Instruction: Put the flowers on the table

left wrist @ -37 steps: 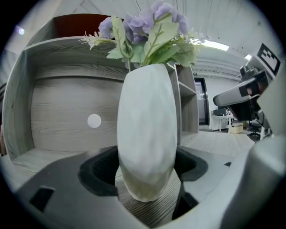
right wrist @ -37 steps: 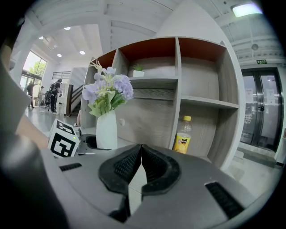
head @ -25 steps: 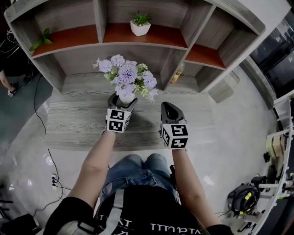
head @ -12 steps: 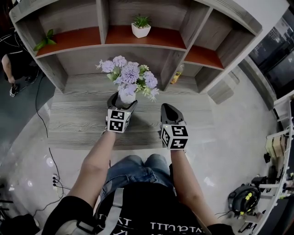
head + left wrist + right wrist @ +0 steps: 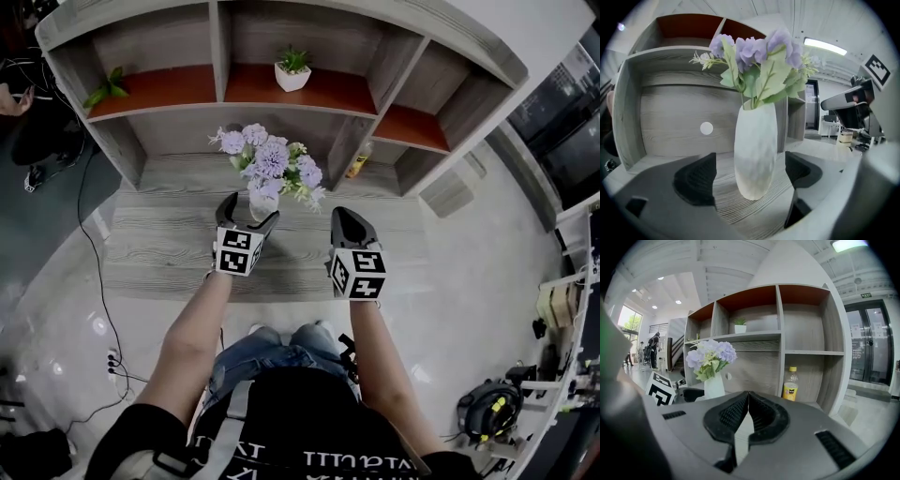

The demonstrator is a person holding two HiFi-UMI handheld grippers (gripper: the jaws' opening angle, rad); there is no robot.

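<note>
- Since 1.5 s ago we see the left gripper [image 5: 248, 214] let go: its jaws were clamped on the vase [image 5: 260, 204], and now they stand apart with the vase farther from the camera.
- Head view: flowers [image 5: 272, 164] sit in the white vase, upright on the grey wood table [image 5: 159, 244], in front of the shelf unit [image 5: 375, 56].
- Head view: left gripper is at the vase base, one jaw on either side; right gripper [image 5: 343, 217] is over the table, to the right and apart from the vase.
- Head view: yellow bottle [image 5: 359, 161] stands in a lower shelf compartment right of the flowers; small potted plant [image 5: 293, 67] is on an upper shelf.
- Left gripper view: jaws released, dark pads [image 5: 696, 180] wide apart, and the vase [image 5: 756, 150] stands between them with a gap visible on both sides, so we see no contact.
- Left gripper view: vase base rests on the table [image 5: 740, 211], purple blooms and green leaves [image 5: 754, 56] on top, right gripper [image 5: 853, 101] seen at the right edge.
- Right gripper view: jaws clenched together, nothing between them [image 5: 747, 411].
- Right gripper view: vase with flowers [image 5: 710, 355] is ahead to the left, beside the left gripper's marker cube [image 5: 658, 389]; bottle [image 5: 790, 385] is ahead to the right in its compartment.
</note>
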